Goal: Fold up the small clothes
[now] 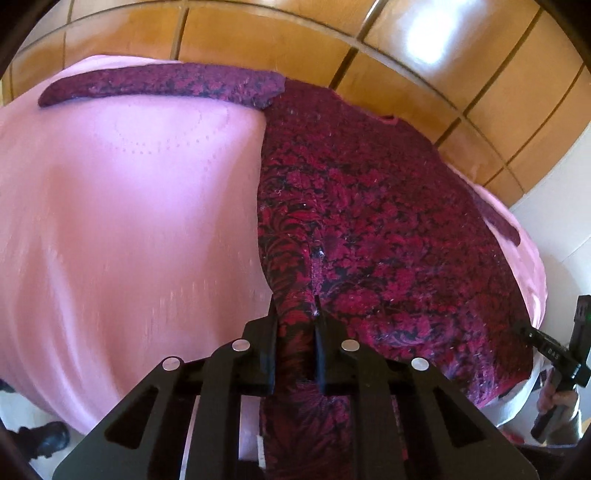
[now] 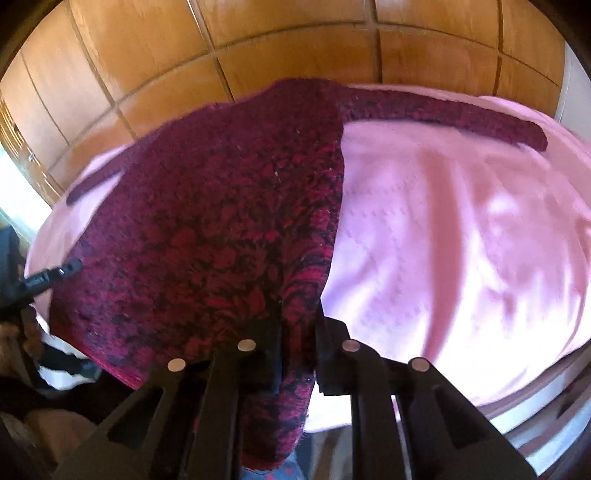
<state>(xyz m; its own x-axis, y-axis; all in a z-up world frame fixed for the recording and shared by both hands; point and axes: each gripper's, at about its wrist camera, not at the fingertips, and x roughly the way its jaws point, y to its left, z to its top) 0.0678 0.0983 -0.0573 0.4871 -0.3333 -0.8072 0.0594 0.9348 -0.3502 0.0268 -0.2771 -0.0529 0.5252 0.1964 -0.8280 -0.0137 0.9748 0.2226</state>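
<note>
Both hand-held grippers (image 1: 295,321) (image 2: 298,317) pinch the sweater's (image 1: 369,206) near hem.

Sweater (image 1: 369,206) hem beneath frame edge

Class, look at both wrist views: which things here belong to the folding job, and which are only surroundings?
Part of the job:
- patterned red garment, spread flat
- left gripper, shut on its hem
- right gripper, shut on its hem

Only surroundings:
- pink bedspread under the garment
- wooden wardrobe panels behind
</note>
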